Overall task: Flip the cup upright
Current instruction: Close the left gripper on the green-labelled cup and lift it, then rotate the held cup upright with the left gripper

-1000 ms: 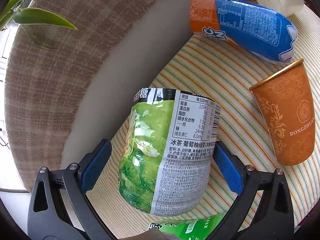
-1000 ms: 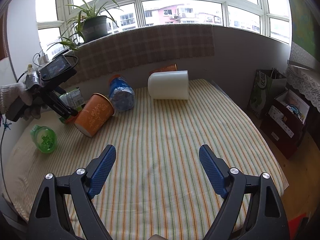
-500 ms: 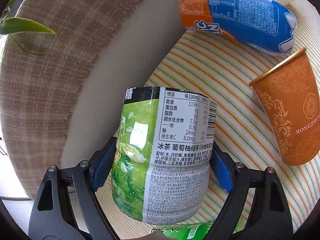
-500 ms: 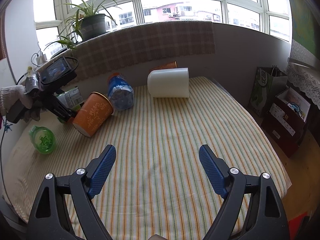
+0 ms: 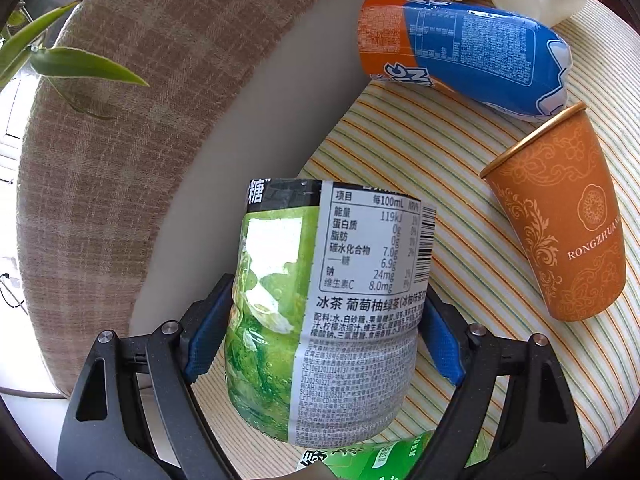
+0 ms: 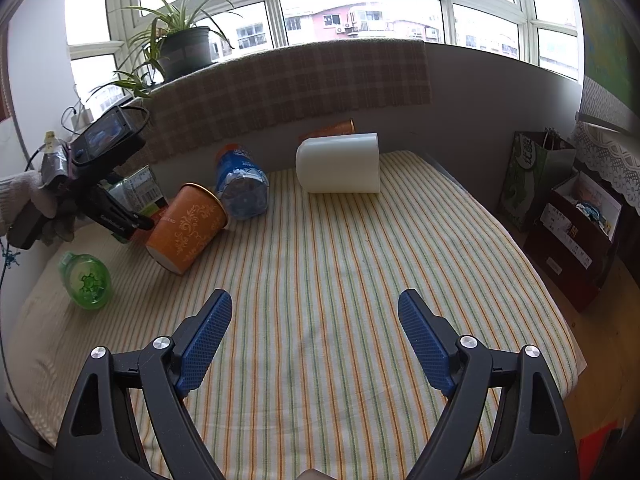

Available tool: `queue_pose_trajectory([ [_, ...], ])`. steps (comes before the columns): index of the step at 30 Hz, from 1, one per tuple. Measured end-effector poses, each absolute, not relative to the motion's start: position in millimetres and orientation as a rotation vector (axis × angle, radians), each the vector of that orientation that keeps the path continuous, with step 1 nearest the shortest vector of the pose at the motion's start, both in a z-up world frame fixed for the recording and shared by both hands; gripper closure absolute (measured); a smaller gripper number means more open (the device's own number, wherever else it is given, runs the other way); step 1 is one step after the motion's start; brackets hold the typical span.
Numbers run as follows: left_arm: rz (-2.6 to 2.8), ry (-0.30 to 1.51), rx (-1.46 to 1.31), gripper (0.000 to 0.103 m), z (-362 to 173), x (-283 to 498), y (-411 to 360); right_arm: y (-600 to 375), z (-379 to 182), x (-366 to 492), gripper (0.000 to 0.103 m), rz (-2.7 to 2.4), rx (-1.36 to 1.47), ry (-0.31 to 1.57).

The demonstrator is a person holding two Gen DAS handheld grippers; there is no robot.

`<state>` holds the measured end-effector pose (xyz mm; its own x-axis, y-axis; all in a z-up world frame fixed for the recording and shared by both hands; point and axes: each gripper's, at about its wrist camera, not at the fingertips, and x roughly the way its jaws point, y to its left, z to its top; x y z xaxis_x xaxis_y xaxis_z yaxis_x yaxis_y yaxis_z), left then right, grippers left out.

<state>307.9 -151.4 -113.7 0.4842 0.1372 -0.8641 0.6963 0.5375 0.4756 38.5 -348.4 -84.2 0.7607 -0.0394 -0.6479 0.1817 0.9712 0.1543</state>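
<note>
- Green-labelled cup point(image 5: 324, 312), cut from an iced-tea bottle, sits clamped between the blue fingers point(image 5: 208, 332) of the left gripper point(image 5: 320, 336), at the left rear of the striped tabletop point(image 6: 340, 280) by the grey wall.
- Orange patterned cup point(image 5: 560, 228) lies tilted just right of it, leaning against a blue-and-orange bottle point(image 5: 468, 48).
- White cup point(image 6: 340, 164) lies on its side further back.
- Right gripper point(image 6: 316, 328) hovers over bare cloth, fingers wide apart, holding nothing.
</note>
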Motion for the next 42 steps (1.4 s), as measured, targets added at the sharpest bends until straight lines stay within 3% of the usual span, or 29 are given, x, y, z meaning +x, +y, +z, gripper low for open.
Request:
queue_pose_trajectory([
  [8, -0.425, 0.968, 0.897, 0.016, -59.3, 267.2, -148.4, -341.8, -79.1, 37.6, 0.018, -0.100, 0.220, 0.686],
  [19, -0.561, 1.026, 0.493, 0.016, -2.2, 164.3, -134.0, -330.3, -72.8, 29.5, 0.018, -0.044, 0.243, 0.662],
  [28, -0.618, 1.184, 0.122, 0.016, -53.7, 109.5, -130.1, -335.2, -73.9, 17.9, 0.018, -0.031, 0.270, 0.671],
  [42, -0.539, 1.281, -0.295, 0.015, -122.9, 129.5, -119.6, -347.8, -78.0, 13.8, 0.018, -0.006, 0.368, 0.721],
])
